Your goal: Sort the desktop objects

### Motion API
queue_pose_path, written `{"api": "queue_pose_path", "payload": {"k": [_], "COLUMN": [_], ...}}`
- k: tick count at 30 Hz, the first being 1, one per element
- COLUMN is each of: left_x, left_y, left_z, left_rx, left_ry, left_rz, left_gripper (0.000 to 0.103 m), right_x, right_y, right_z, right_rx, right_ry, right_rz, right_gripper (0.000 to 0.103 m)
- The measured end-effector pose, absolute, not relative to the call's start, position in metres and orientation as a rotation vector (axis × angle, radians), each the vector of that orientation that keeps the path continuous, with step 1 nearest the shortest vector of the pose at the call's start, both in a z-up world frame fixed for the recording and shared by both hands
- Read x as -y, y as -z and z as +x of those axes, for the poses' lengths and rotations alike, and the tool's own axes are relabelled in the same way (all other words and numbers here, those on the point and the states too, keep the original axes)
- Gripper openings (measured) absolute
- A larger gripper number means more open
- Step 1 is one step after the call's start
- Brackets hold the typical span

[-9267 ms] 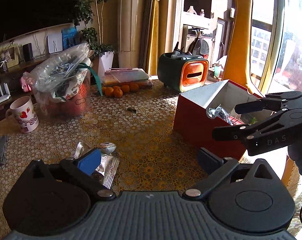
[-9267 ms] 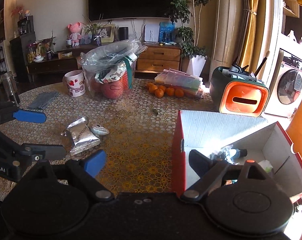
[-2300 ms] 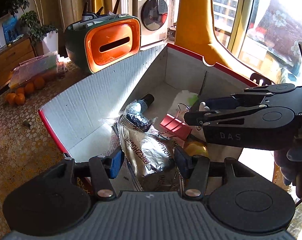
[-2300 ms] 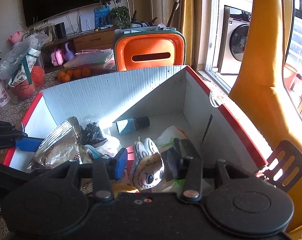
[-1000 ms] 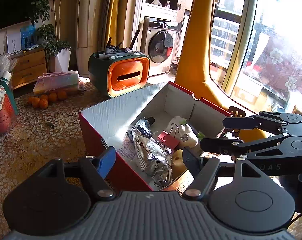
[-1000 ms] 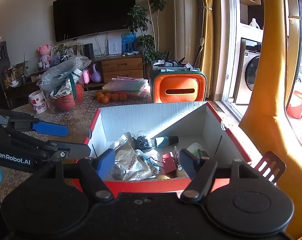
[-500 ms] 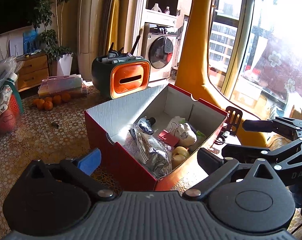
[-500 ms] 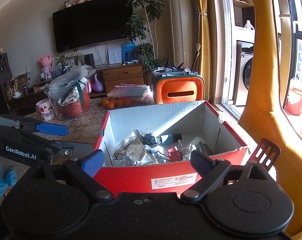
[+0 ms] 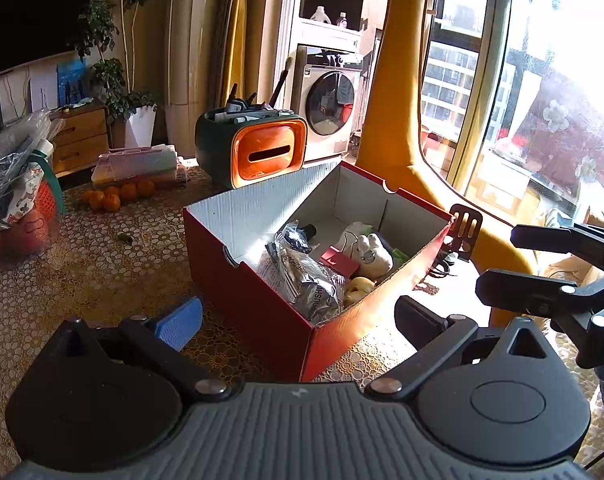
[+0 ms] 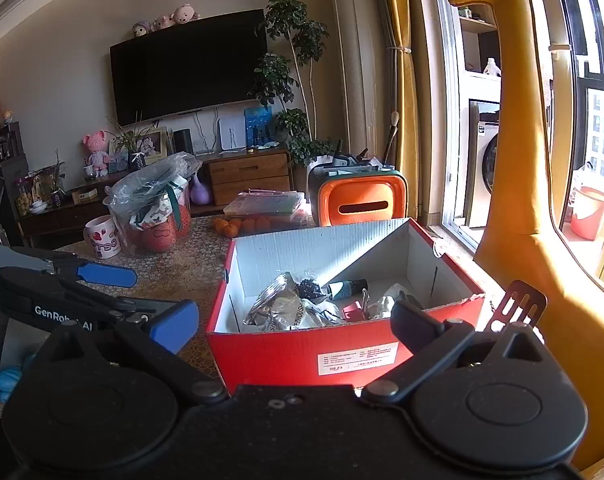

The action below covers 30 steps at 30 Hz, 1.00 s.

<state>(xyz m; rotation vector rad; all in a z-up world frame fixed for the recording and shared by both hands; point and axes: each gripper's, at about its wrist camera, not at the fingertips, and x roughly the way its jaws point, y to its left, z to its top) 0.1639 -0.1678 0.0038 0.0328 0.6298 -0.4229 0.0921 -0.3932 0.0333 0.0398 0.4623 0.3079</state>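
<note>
A red cardboard box (image 9: 262,312) with a white inside stands on the patterned table; it also shows in the right wrist view (image 10: 302,356). Inside lie a silver foil snack bag (image 9: 310,276), a white rabbit toy (image 9: 372,252), a red binder clip (image 9: 340,260) and a dark bottle (image 10: 348,286). My left gripper (image 9: 298,316) is open and empty, held back before the box's near corner. My right gripper (image 10: 294,330) is open and empty in front of the box's long red side. Each gripper shows in the other's view, left (image 10: 102,296) and right (image 9: 554,268).
An orange and green tissue box (image 9: 258,152) stands behind the red box. Several tangerines (image 9: 118,194) and flat plastic cases (image 9: 136,162) lie at the back. A clear bag of goods (image 10: 154,208) and a mug (image 10: 102,242) stand at left. A yellow giraffe figure (image 10: 518,168) stands at right.
Both grippers have pulled back and up from the box and opened wider. The foil bag and the rabbit toy now lie in the box.
</note>
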Motion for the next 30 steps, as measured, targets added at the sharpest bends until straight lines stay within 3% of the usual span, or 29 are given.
{"api": "queue_pose_path", "payload": {"k": [30], "left_x": [0.157], "left_y": [-0.003], "left_z": [0.137], "left_rx": [-0.642], "left_ry": [0.376], "left_rz": [0.036], "left_gripper": [0.103], "right_x": [0.386], "right_y": [-0.027], "right_z": [0.065], "right_rx": [-0.480], "right_ry": [-0.257], "right_rz": [0.065], "right_gripper": [0.103]}}
